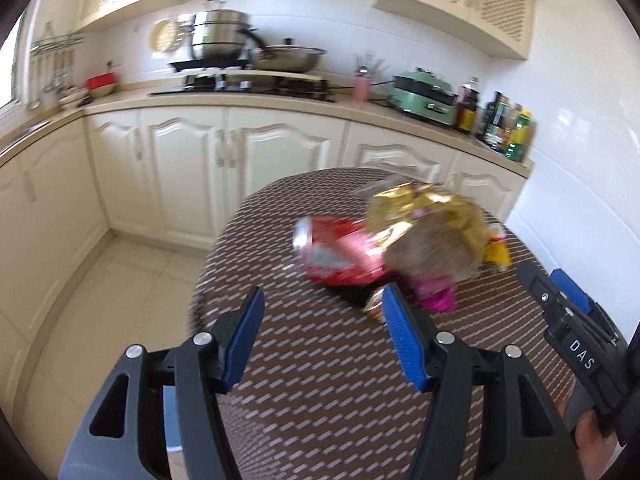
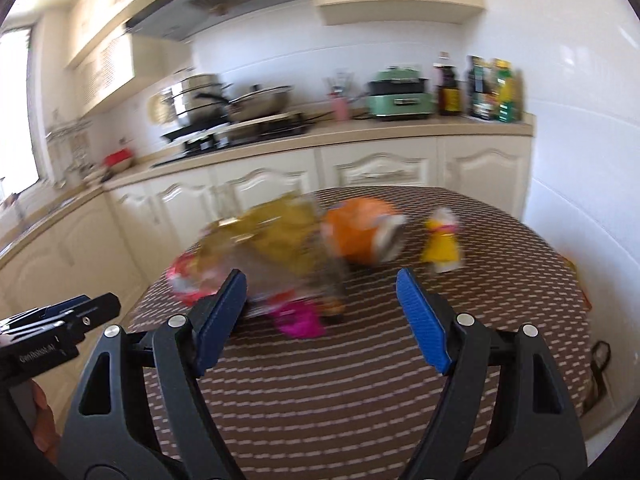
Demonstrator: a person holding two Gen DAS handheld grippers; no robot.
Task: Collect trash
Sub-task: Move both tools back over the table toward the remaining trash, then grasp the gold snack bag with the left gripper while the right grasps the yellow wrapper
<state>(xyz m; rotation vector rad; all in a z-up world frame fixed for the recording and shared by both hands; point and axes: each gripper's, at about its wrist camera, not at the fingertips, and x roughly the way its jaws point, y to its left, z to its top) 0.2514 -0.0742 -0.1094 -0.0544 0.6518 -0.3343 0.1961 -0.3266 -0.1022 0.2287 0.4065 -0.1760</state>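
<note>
- On the bench [image 1: 320, 360] (a round top under a brown patterned cloth) lies the trash, heaped toward the far right side.
- Left gripper [image 1: 323, 322]: I see its blue pads spread wide with nothing between them; it hangs above the near part of the bench, just short of the heap.
- Right gripper [image 2: 321, 300]: also spread and holding nothing, aimed at the same heap from the other side.
- Red can [image 1: 336, 254]: crushed, on its side, nearest to my left gripper and touching the gold wrapper [image 1: 428, 216] that is piled against it.
- Pink wrapper [image 1: 438, 298]: small, at the near foot of the heap, just beside the left gripper's right pad in the left view.
- Orange item [image 2: 360, 236] and yellow packet [image 2: 440, 246]: farther back; the yellow one stands a little apart to the right. Blur hides what either is.
- Step in hand, as I judge it: the approach, with no piece yet picked up.
- Next move, as I judge it: bring one gripper down over a single piece, most likely the can or the pink wrapper, and close across its narrow side. No bin or bag shows in either view, so I cannot tell where the trash goes.
</note>
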